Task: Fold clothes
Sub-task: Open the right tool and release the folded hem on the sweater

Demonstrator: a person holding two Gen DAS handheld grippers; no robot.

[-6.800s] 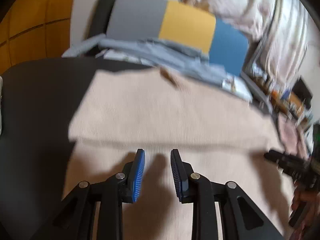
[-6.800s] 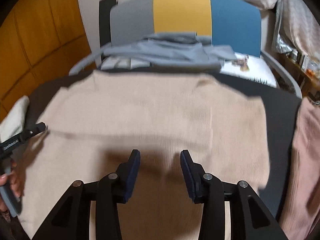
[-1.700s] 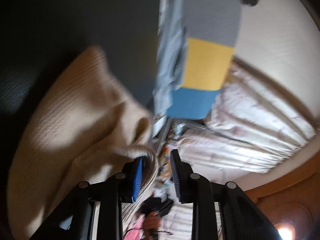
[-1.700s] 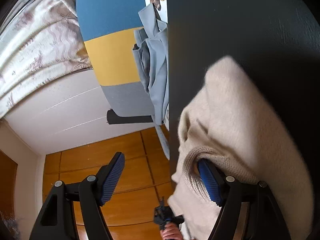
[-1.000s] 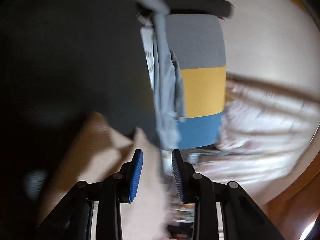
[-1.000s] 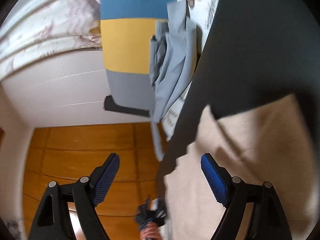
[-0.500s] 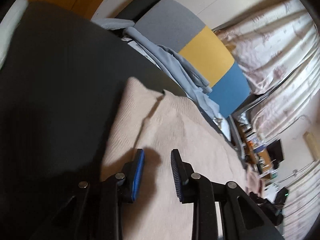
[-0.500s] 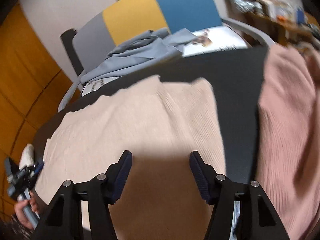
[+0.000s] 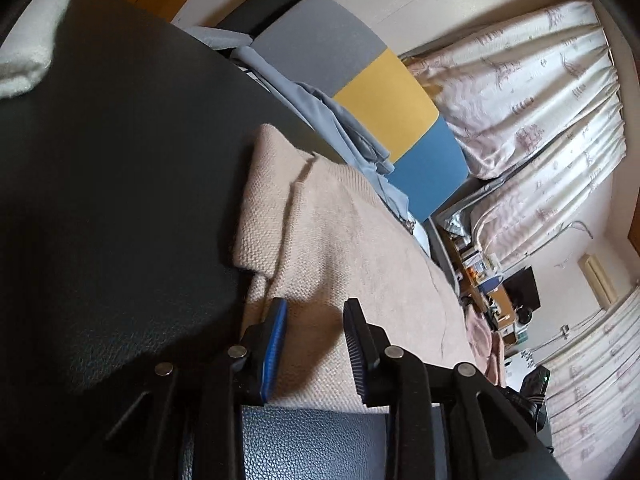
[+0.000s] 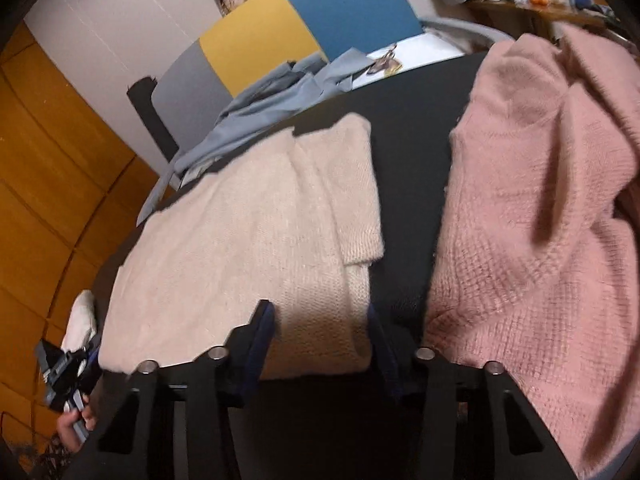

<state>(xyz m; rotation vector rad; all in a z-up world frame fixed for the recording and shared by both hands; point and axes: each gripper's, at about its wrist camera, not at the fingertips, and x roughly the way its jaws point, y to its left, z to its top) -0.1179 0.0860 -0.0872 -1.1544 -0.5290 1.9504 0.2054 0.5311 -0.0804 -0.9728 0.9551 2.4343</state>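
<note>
**Two grippers poised over a half-folded sweater**

The left gripper [image 9: 314,334] hangs with its blue-padded fingers [image 9: 273,344] spread and nothing between them, low over the near left edge of a beige sweater [image 9: 348,248]. The right gripper [image 10: 320,344] stands wider apart still, straddling the sweater's [image 10: 248,240] near right corner, also empty. The sweater lies flat on a black table [image 9: 120,184] as a rough rectangle, with a knit flap doubled over on each side, one by the left gripper and one by the right; the near edge ends just ahead of both sets of fingers. A pink sweater [image 10: 540,220] lies heaped just beside it on the right, a white cloth [image 9: 28,40] sits at the table's far left, and grey garments [image 10: 272,96] hang over a grey, yellow and blue chair [image 10: 296,28] beyond.

The scene fits either a further fold of the sides still to come or a finished bundle just set down. If another fold is meant, it would go best with each gripper pinching every layer at its corner, both lifting level, and the right one keeping clear of the pink heap so it is not dragged along.
</note>
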